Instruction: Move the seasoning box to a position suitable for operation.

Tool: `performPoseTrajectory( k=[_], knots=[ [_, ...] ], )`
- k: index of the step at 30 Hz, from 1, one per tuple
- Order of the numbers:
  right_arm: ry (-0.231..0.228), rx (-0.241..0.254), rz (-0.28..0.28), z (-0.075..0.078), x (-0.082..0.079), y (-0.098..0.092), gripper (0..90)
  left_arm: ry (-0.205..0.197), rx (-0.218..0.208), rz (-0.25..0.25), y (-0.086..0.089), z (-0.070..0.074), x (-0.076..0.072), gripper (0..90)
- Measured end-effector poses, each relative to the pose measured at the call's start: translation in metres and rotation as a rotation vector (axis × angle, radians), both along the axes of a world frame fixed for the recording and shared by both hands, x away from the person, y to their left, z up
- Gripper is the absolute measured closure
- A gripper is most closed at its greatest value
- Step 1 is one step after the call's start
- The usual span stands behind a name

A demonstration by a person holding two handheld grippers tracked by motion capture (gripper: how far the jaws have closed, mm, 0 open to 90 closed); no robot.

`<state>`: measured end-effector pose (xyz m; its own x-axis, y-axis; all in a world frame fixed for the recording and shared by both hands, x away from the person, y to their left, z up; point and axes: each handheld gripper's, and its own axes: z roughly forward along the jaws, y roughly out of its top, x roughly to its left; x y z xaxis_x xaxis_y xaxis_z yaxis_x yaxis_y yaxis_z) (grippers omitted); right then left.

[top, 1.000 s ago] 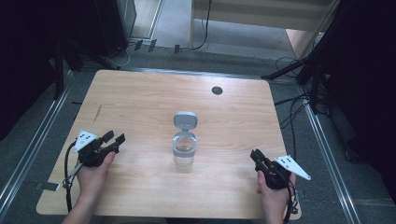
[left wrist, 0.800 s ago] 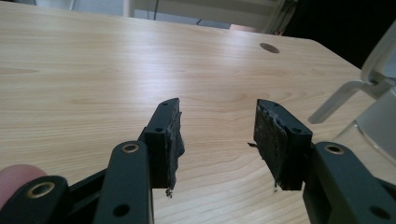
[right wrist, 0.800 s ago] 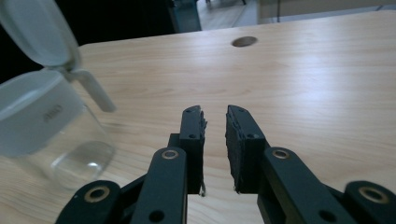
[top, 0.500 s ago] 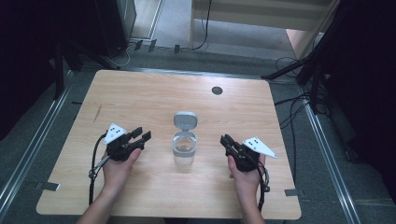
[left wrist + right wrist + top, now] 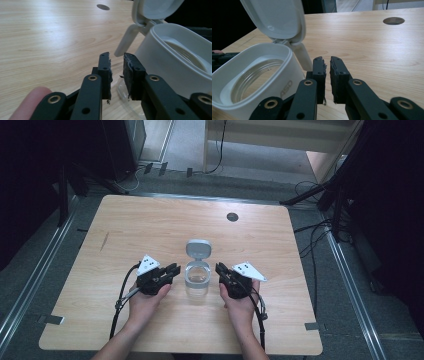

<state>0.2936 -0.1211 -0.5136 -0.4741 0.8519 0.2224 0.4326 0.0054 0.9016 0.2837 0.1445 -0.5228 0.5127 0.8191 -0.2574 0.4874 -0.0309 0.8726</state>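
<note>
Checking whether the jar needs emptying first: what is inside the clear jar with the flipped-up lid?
Inside the clear jar, past its white collar, only glass threads and a see-through bottom show; nothing seems to lie in it. The collar's near wall covers the jar's lower near side. The lid stands open.

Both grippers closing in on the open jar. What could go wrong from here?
1. The jar is tall, clear and stands free near the table middle; a sideways nudge from the left gripper or right gripper could probably tip or slide it.
2. The flip lid stands up on its hinge, so a jaw may catch it.
3. Both pairs of jaws are nearly shut and empty, the left having just been closing; they look too narrow to grasp the white collar.
</note>
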Motion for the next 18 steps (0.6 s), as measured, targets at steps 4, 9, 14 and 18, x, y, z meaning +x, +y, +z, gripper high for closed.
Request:
performPoseTrajectory(
  k=[4,9,14,18],
  knots=[
    [0.007,0.004,0.026,-0.003,-0.002,0.013,85.2,0.006,0.002,-0.046,-0.006,0.001,-0.003,81.8],
    [0.000,0.014,0.028,-0.003,-0.005,0.018,86.7,0.009,0.008,-0.040,-0.004,0.002,-0.005,85.2],
    [-0.007,0.008,0.039,-0.003,-0.008,0.024,87.6,0.013,0.007,-0.028,0.001,0.002,-0.009,87.1],
    [-0.004,0.016,0.059,-0.003,-0.013,0.027,87.1,0.015,0.010,-0.021,0.007,0.001,-0.014,86.1]
  ],
)
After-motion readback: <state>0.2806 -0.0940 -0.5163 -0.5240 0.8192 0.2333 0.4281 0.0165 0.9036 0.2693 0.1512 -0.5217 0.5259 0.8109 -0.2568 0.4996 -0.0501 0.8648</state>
